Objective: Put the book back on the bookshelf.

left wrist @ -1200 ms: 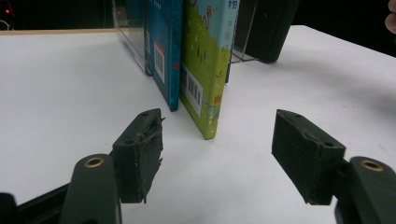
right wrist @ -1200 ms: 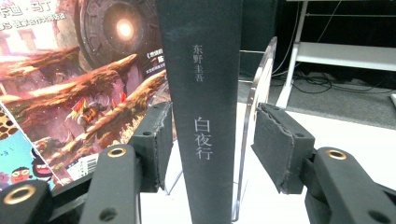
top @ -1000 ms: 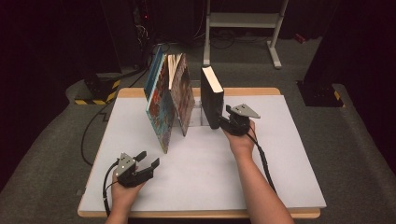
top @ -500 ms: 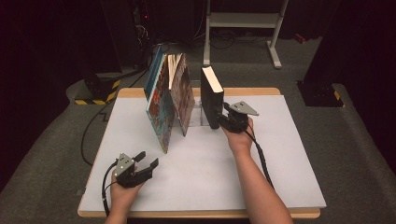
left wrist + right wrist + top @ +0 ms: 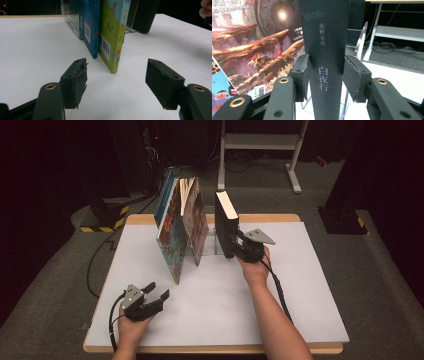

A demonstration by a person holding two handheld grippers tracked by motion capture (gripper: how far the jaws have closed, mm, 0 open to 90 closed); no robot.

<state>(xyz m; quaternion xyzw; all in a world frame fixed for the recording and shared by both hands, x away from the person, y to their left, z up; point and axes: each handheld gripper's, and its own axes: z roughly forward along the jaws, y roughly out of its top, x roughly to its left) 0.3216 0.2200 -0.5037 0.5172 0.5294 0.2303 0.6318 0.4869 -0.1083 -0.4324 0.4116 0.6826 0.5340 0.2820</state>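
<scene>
A thick black book stands upright on the white table against a clear bookend. My right gripper reaches it from the right. Its jaws have just been closing and now press on both sides of the black book's spine, seen in my right gripper view. Two colourful books lean together to the left of it. My left gripper rests open near the front left of the table, with nothing between its pads. It faces a blue book and a green one.
The table has a wooden rim along the front. A white metal frame and cables lie on the dark floor behind. A cable trails from the right gripper along the forearm.
The right gripper's jaws have drawn in on the black book's spine. Neither hand has moved, and the books stand as before.
</scene>
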